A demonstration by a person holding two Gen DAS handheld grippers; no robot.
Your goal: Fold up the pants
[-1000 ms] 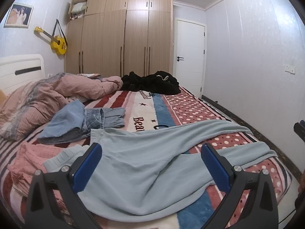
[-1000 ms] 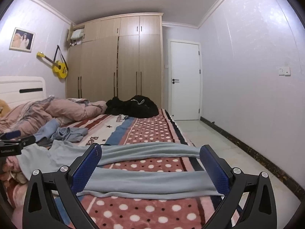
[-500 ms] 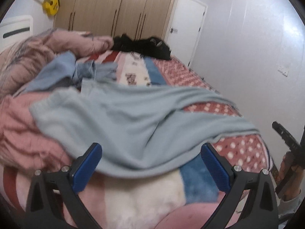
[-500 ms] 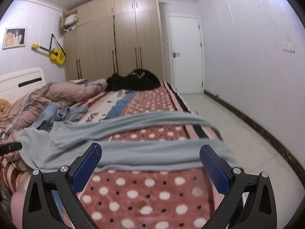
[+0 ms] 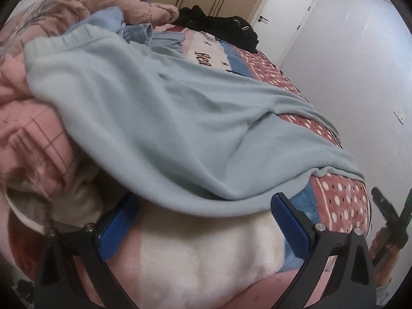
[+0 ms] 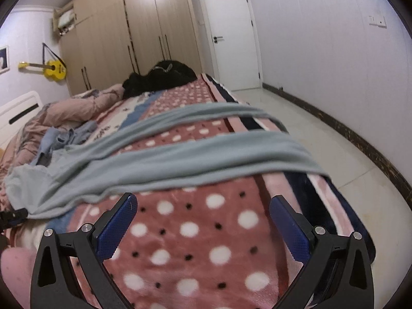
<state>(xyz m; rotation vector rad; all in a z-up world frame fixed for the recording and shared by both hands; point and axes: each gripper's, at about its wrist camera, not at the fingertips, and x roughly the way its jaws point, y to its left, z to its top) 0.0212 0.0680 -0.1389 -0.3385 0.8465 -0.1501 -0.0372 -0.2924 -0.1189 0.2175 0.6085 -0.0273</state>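
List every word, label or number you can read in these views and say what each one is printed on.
"Bea": dark letters on the white panel of the blanket, in the left wrist view; the light blue pants cut off the rest of the word.
A smaller line of print above it on the same panel: too blurred to read.
Dark print on the blanket's white stripe in the right wrist view: too small and blurred to read.
Nothing else carries readable text.

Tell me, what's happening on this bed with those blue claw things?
A person holds a gripper in each hand, about to fold the light blue pants spread across the dotted blanket. Both the left gripper and the right gripper are open, just short of the fabric's near edge. Nothing is grasped or folded yet.
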